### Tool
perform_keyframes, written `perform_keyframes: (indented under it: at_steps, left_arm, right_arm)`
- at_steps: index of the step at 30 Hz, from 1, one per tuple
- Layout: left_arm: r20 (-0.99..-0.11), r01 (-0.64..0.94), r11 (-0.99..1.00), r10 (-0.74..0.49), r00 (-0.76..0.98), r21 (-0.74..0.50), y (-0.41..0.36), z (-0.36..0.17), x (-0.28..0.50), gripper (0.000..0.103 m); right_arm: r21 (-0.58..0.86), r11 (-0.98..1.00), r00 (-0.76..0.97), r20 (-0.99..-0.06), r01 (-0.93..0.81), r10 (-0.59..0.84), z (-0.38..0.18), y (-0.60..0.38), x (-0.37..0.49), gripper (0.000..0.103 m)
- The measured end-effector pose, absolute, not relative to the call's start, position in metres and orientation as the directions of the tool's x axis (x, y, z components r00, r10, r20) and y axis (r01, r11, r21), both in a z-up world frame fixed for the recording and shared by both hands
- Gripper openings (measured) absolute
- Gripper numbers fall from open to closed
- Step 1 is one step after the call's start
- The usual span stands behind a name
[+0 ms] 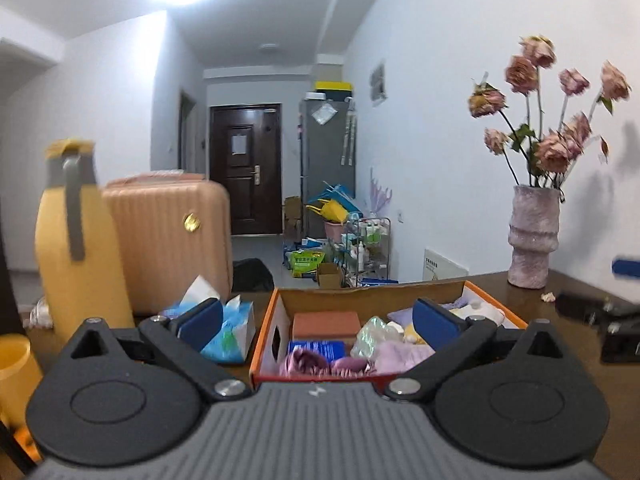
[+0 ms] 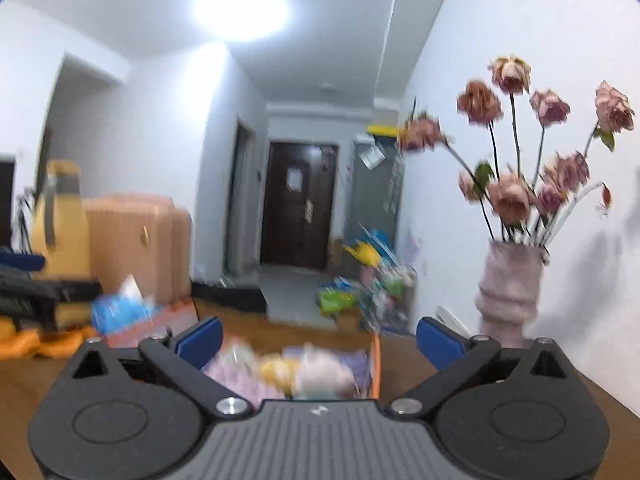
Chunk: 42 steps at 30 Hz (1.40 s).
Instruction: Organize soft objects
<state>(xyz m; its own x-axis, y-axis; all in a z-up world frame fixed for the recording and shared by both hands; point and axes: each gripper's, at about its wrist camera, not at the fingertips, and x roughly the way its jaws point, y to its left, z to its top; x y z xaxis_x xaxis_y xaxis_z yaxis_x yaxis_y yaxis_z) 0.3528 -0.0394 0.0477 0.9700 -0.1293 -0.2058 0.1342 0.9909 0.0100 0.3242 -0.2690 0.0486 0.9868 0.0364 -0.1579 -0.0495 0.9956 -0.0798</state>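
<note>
Left hand-held gripper (image 1: 318, 322) fills the near foreground, blue pads (image 1: 202, 320) spread as wide as they go, nothing between them. Right hand-held gripper (image 2: 319, 340) likewise spread wide and empty; its view is smeared by motion blur. Just past the left one's fingertips: orange-edged cardboard box (image 1: 266, 332) on the brown desk (image 1: 568, 380), open-topped, packed with soft objects (image 1: 394, 350) — pink and lilac cloth, a crinkled clear packet, a blue packet (image 1: 316, 348) with print too small to read, a terracotta block (image 1: 326, 322). Box's near edge is cut off behind the gripper body. Left of the box, touching or nearly so, a blue tissue pack (image 1: 230, 330) with a sheet sticking up. Farther left, a yellow bottle (image 1: 76, 248) with grey strap; a yellow cup (image 1: 14, 376) is cropped at the frame edge. Right of the box lies bare desk, then a pink vase (image 1: 532, 236) of dried roses near the wall. Beyond the desk edge: peach suitcase (image 1: 172, 236), cluttered floor, a green bag (image 1: 306, 264) with unreadable lettering, and a dark door (image 1: 246, 168) at the hallway's end.
</note>
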Motion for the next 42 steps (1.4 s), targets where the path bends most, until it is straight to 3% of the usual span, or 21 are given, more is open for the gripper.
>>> perform_keyframes:
  at_steps: [12, 18, 29, 42]
  left_arm:
    - [-0.143, 0.124, 0.992, -0.124, 0.982, -0.008, -0.022, 0.05, 0.288, 0.103]
    - [-0.115, 0.094, 0.995, -0.088, 0.989, 0.046, -0.015, 0.048, 0.197, 0.103]
    - [-0.148, 0.105, 0.993, -0.097, 0.984, 0.048, 0.007, 0.016, 0.031, 0.103]
    - [-0.172, 0.109, 0.993, -0.099, 0.98, 0.053, 0.011, 0.017, 0.016, 0.103]
  right_arm:
    - [0.014, 1.0, 0.992, -0.128, -0.016, 0.018, 0.052, -0.272, 0.27, 0.103]
    - [0.036, 0.999, 0.992, -0.121, -0.022, 0.026, 0.045, -0.269, 0.186, 0.103]
    - [0.06, 0.998, 0.98, -0.199, -0.015, 0.027, 0.008, -0.241, 0.02, 0.103]
    - [0.024, 0.997, 0.975, -0.208, -0.078, 0.081, 0.004, -0.212, -0.013, 0.103]
